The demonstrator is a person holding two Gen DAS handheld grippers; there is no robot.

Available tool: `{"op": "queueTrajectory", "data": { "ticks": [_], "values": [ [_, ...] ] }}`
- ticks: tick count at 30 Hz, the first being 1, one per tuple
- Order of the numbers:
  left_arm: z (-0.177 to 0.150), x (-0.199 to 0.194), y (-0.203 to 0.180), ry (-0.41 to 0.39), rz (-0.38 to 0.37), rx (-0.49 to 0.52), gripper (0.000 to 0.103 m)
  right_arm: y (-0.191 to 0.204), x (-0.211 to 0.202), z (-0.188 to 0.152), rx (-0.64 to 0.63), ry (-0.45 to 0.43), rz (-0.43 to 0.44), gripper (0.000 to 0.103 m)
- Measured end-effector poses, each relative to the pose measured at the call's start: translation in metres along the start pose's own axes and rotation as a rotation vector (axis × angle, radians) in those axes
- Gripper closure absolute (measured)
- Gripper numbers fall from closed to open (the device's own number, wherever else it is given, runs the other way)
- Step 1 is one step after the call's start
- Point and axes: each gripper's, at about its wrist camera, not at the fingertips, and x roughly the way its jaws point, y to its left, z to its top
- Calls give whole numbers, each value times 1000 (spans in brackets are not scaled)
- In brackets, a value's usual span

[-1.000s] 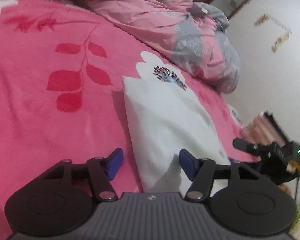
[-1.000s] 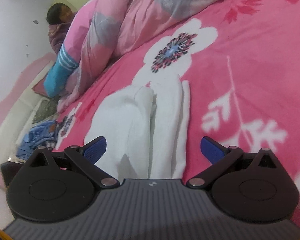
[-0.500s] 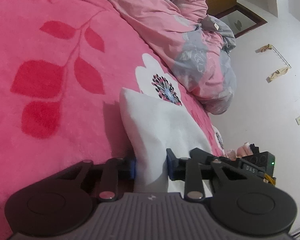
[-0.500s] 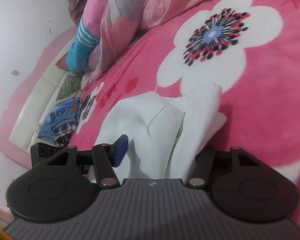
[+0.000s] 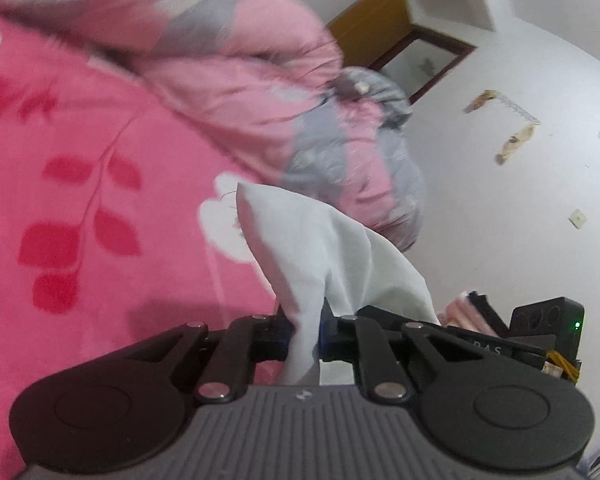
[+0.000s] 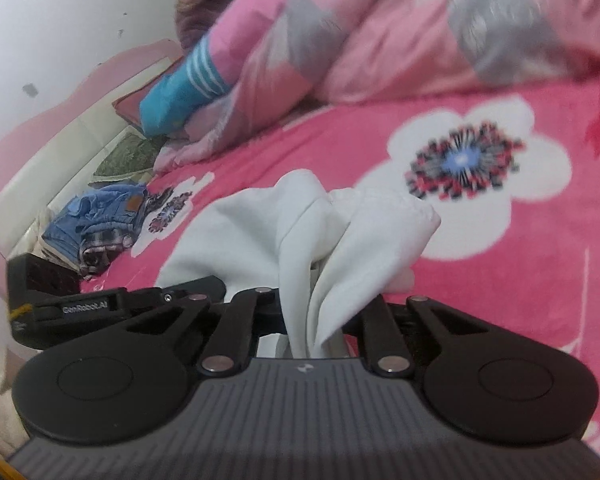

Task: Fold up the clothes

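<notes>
Two grippers clamped on one white garment

Both grippers are seen closed on the same white garment (image 5: 332,264), which is lifted off the pink flowered bedspread (image 5: 100,184). In the left wrist view, the left gripper (image 5: 305,330) is clenched on a bunched edge of the cloth, and the fabric is pinched between its blue pads (image 5: 327,326) and rises in a peaked fold ahead of them. Part of the right gripper's body, with a green light, is visible at the right edge of that view.

In the right wrist view, the right gripper (image 6: 315,316) is likewise clamped on gathered folds of the garment (image 6: 300,224), whose loose part is draped forward and to the left over the bedspread (image 6: 540,248). The left gripper's body (image 6: 84,304) is seen just beside it at the left.

A pink and grey quilt (image 6: 380,40) is heaped along the far side of the bed. A blue sleeve with white stripes (image 6: 184,84) is seen beside the quilt. A pile of blue denim and plaid clothes (image 6: 96,224) lies near the bed's pink headboard (image 6: 32,132). A framed picture (image 5: 424,62) is hung on the white wall.
</notes>
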Motion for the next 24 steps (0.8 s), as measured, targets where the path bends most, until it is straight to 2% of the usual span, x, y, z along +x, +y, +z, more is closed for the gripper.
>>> {"op": "queueTrajectory", "data": {
  "ticks": [5,12,24],
  "values": [
    [-7,-31,-35,-58,-16,84,91,39,-37,-3,-76,-74,-42,93],
    [-20,-65,-74,-101,-66,140,92,76,-82,-17,-121,-161,-84,94],
    [-27,-83,-151,-119,-175,258,92,92,-161,-33,-118,-330,-114,94]
  ]
}}
